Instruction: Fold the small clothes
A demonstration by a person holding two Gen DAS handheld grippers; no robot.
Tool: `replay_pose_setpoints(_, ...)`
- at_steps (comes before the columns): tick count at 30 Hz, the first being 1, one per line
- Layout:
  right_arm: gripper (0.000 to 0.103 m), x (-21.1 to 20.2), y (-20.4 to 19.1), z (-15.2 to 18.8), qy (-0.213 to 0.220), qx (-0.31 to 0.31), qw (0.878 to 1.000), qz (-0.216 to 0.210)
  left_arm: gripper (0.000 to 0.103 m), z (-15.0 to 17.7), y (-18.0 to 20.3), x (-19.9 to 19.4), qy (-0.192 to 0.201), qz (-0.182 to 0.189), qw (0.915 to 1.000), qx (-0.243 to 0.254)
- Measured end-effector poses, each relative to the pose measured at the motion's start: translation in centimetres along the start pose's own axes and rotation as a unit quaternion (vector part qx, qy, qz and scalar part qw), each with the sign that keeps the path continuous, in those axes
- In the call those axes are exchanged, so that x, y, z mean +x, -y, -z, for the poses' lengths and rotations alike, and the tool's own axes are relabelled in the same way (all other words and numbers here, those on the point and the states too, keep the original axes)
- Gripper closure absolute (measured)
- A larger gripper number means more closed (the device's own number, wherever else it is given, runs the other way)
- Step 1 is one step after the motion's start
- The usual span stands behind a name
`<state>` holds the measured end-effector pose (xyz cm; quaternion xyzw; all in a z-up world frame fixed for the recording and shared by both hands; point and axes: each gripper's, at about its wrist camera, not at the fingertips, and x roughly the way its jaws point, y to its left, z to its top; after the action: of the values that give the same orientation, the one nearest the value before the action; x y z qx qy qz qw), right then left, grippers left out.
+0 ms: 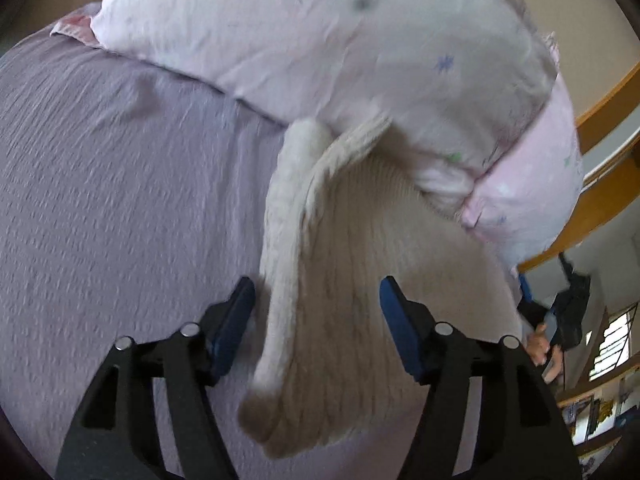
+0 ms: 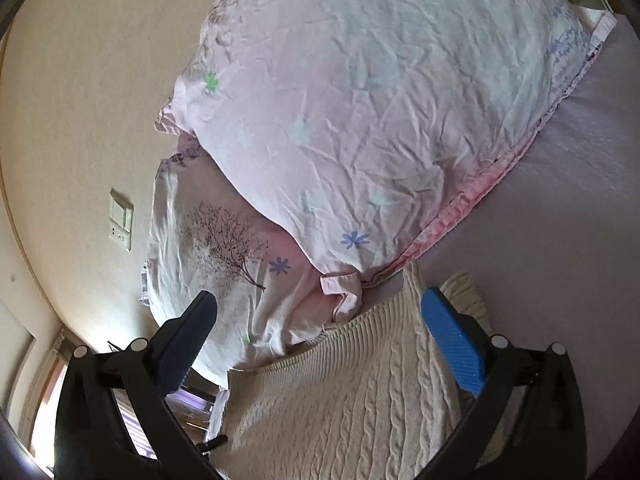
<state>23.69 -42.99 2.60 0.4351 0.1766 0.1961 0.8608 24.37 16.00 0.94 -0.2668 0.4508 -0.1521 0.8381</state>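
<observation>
cream cable-knit sweater on the bed, tucked against the pillows. both sets of jaws wide, holding nothing, apparently. risk: snagging pillowcase with the knit, dragging the fold crooked.

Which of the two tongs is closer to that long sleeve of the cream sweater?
Left. The left tongs straddle the sleeve; the right tongs sit over the sweater's body.
</observation>
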Motion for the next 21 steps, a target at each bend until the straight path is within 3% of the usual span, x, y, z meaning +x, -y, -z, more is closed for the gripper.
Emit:
replay_pose_setpoints(2, 0.001, 0.2, -0.2, 0.1, -0.005, -0.001, 1.0, -0.002, 0.059, -0.5, -0.7, 0.7, -0.006, 0.024, 0.9989, -0.041)
replay_pose_setpoints(3, 0.001, 0.2, -0.1, 0.1, -0.009, 0.001, 1.0, -0.002, 0.073, -0.5, -1.2, 1.3, -0.016, 0.044, 0.9968, -0.065)
replay_pose_setpoints(4, 0.001, 0.2, -0.1, 0.1, -0.012, 0.004, 1.0, -0.002, 0.081, -0.4, -2.1, 2.3, -0.033, 0.076, 0.9908, -0.107)
replay_pose_setpoints(7, 0.001, 0.2, 0.0, 0.1, -0.019, 0.009, 1.0, -0.005, 0.085, -0.2, -3.1, 2.5, -0.029, 0.123, 0.9773, -0.17)
replay_pose_setpoints(9, 0.001, 0.0, 0.0, -0.1, -0.018, 0.01, 1.0, -0.008, 0.086, 0.4, -3.6, 2.2, -0.014, 0.201, 0.9526, -0.228)
replay_pose_setpoints(10, 0.001, -0.2, 0.0, -0.1, -0.017, 0.011, 1.0, -0.01, 0.086, 0.4, -3.2, 1.9, -0.006, 0.225, 0.9451, -0.237)
replay_pose_setpoints(13, 0.001, -1.1, -0.1, -0.5, -0.008, 0.009, 1.0, -0.013, 0.086, 0.0, 1.8, 1.1, 0.019, 0.272, 0.9409, -0.201)
replay_pose_setpoints(16, 0.001, -2.5, -0.2, -1.3, 0.005, 0.003, 1.0, -0.011, 0.086, -0.4, 8.3, 2.1, 0.009, 0.321, 0.9333, -0.161)
replay_pose_setpoints(19, 0.001, -3.8, 0.0, -2.3, 0.02, -0.006, 1.0, 0.008, 0.085, -0.2, 15.5, 5.0, -0.03, 0.361, 0.9251, -0.114)
replay_pose_setpoints(21, 0.001, -4.6, 0.4, -3.0, 0.026, -0.014, 0.999, 0.027, 0.083, 0.9, 21.4, 9.6, -0.072, 0.362, 0.9257, -0.083)
